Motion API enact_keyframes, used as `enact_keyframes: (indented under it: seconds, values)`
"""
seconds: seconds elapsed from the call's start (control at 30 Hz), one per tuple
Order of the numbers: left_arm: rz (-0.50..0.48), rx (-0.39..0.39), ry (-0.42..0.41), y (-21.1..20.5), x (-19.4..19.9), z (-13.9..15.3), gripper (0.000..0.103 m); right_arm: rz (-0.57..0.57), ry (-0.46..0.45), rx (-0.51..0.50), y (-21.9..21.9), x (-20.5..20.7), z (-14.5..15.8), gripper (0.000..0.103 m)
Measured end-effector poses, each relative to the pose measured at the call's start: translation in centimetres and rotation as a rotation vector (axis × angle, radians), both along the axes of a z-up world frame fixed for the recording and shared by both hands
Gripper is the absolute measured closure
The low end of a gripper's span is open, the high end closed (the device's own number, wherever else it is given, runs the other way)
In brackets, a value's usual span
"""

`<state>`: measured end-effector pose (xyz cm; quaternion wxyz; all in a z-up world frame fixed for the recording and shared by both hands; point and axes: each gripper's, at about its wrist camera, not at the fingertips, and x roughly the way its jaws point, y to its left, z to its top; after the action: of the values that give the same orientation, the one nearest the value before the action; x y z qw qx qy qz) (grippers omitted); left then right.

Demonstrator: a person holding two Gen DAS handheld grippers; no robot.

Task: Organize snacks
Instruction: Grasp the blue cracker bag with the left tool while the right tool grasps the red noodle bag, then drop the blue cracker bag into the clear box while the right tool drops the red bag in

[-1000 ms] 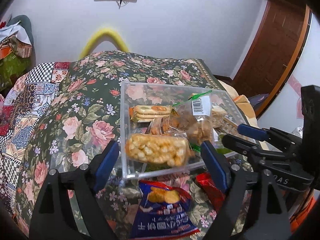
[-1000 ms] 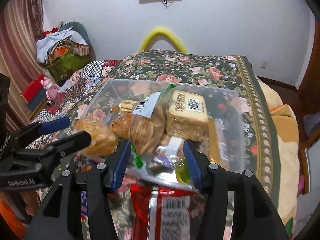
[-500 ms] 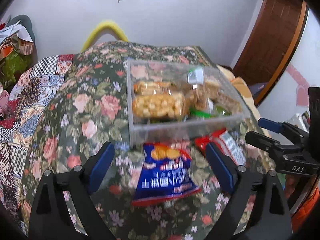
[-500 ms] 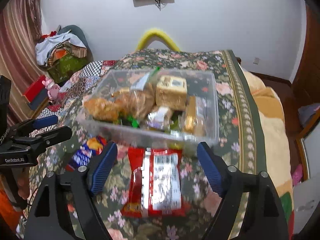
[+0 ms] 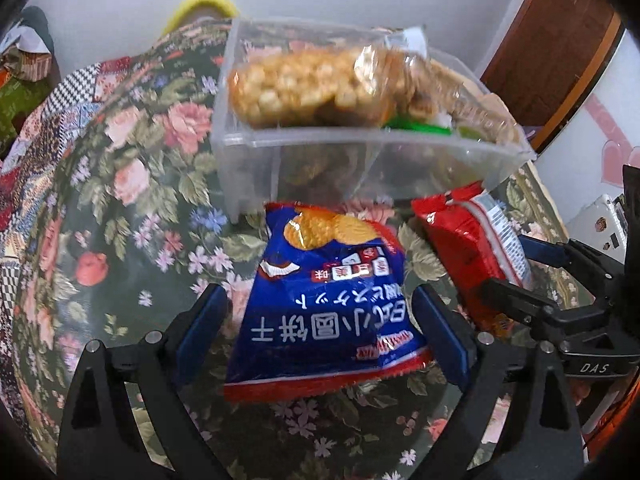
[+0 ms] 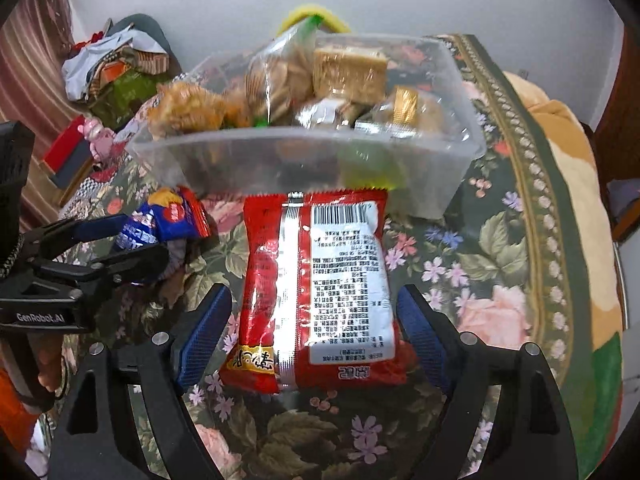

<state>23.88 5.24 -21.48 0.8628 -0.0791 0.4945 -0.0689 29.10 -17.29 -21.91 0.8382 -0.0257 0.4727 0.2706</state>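
Two grippers, two loose packets, one bin, all over a bed spread with a dark green floral quilt (image 5: 132, 184).

Left gripper (image 5: 320, 332): fingers apart, straddling one blue foil biscuit packet (image 5: 324, 300) that lies flat on the quilt, blue pads (image 5: 200, 320) just beside its edges on either side, contact impossible to tell. Same packet seen crumpled-looking at the left of the right wrist view (image 6: 164, 220), behind the left gripper's fingers there.

Right gripper (image 6: 312, 336): fingers likewise spread, flanking one red foil snack packet (image 6: 316, 292) lying back-side up, white printed label and barcode showing; pads near the packet's sides, not clearly pressing. In the left wrist view, same red packet (image 5: 472, 256) just right of the blue one, partly behind the right gripper's fingers.

Beyond both packets, one clear rectangular plastic bin (image 5: 360, 152) standing on the quilt, its near wall just past the packets' top edges. Inside, heaped above the rim: one clear bag of puffed golden snack (image 5: 296, 88) at the left, one clear bag of brown crackers with a green clip (image 6: 280, 76), one tan wrapped block (image 6: 348, 72), plus several smaller wrapped items too blurred to count.
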Motion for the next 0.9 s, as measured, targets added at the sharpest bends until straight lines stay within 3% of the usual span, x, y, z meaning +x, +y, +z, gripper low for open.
enact_keyframes:
  seconds: [0.13,0.27,0.4,0.47,0.67,0.9]
  values:
    - [0.024,-0.013,-0.004,0.1,0.3,-1.0,0.010,-0.008,-0.003,-0.008,0.3,0.1,-0.4,0.020]
    - [0.030,-0.039,-0.015,0.4,0.4,-1.4,0.021,-0.003,-0.027,-0.033,1.0,0.0,-0.7,0.018]
    - [0.008,-0.035,-0.033,0.2,0.0,-1.3,0.027,0.013,-0.055,-0.029,1.1,-0.4,-0.6,0.035]
    - [-0.003,-0.031,-0.035,0.1,-0.4,-1.2,0.029,0.015,-0.055,-0.018,0.9,-0.4,-0.5,0.038]
    - [-0.017,-0.030,-0.051,-0.5,-2.5,0.2,0.036,0.014,-0.046,0.008,0.5,-1.1,-0.1,0.038]
    - [-0.026,-0.031,-0.118,-0.7,-4.8,3.5,0.036,0.015,-0.082,0.040,-0.9,-2.6,2.0,0.038]
